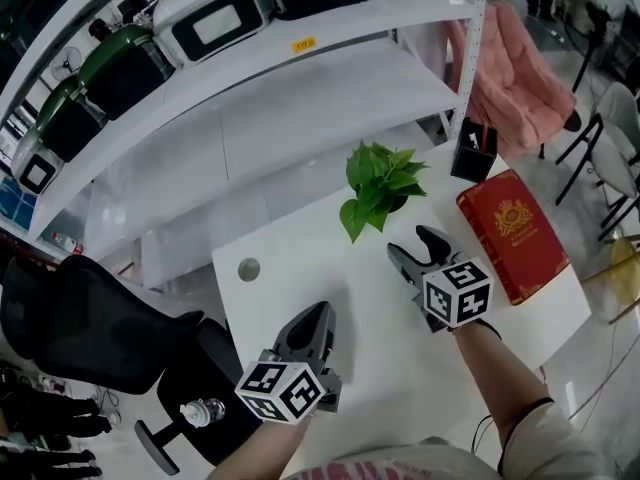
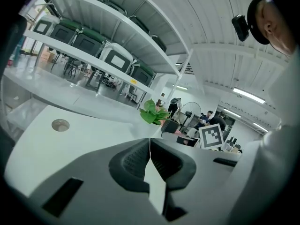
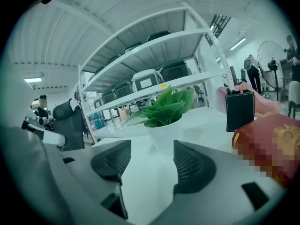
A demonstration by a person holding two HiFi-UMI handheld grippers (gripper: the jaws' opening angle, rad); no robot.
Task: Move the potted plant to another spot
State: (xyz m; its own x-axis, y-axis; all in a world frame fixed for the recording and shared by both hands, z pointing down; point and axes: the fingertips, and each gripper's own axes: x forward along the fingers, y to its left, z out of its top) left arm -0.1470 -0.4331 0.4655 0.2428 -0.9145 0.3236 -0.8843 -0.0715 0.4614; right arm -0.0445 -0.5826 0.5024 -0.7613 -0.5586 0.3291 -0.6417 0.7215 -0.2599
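Observation:
A small potted plant (image 1: 380, 186) with green leaves in a white pot (image 3: 162, 127) stands near the back of the white table (image 1: 300, 268). My right gripper (image 1: 418, 248) is just in front of it, open, pointing at the pot with a gap of table between; nothing lies between its jaws. Lower left over the table, my left gripper (image 1: 315, 320) is shut and empty, its pads meeting in the left gripper view. From there the plant (image 2: 153, 112) shows far off.
A red book (image 1: 512, 234) lies right of the right gripper. A black pen holder (image 1: 473, 149) stands behind it near a pink cloth (image 1: 510, 73). White shelving (image 1: 250, 88) with cases rises behind the table. A black office chair (image 1: 100, 328) stands at left.

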